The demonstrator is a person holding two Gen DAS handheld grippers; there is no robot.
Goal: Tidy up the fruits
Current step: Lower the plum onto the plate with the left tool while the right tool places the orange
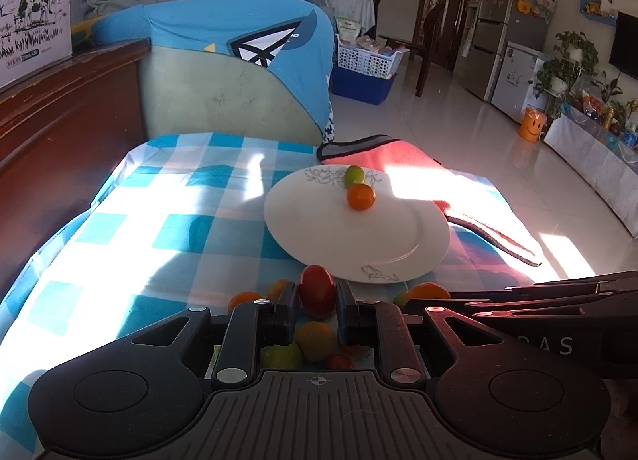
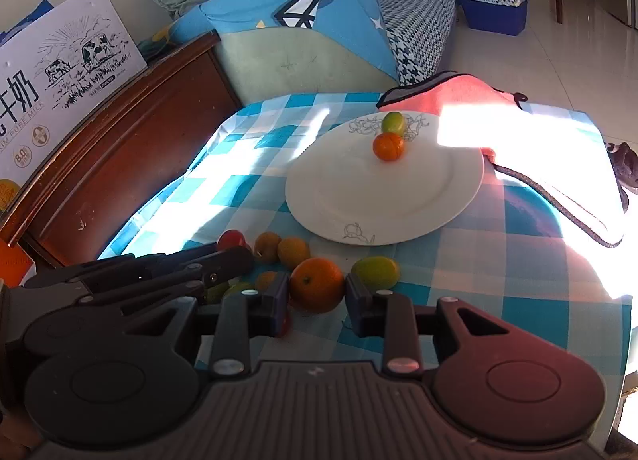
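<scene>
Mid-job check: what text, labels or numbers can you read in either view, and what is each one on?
"PURE MILK": white milk carton box, left edge.
"奶": large character, same box.
"8.0": round badge, same box; smaller print unreadable.
"A S": right gripper body, in the left wrist view; the rest is hidden.
Fridge stickers: too small.

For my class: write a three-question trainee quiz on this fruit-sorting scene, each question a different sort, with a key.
1. True or false: the white plate holds three fruits.
2. Which fruit sits between the fingers of the left gripper? A) red fruit B) green fruit C) banana
3. Fill in: the right gripper brackets the large ____ fruit.

Key: 1 false, it holds two; 2 A; 3 orange.
</scene>
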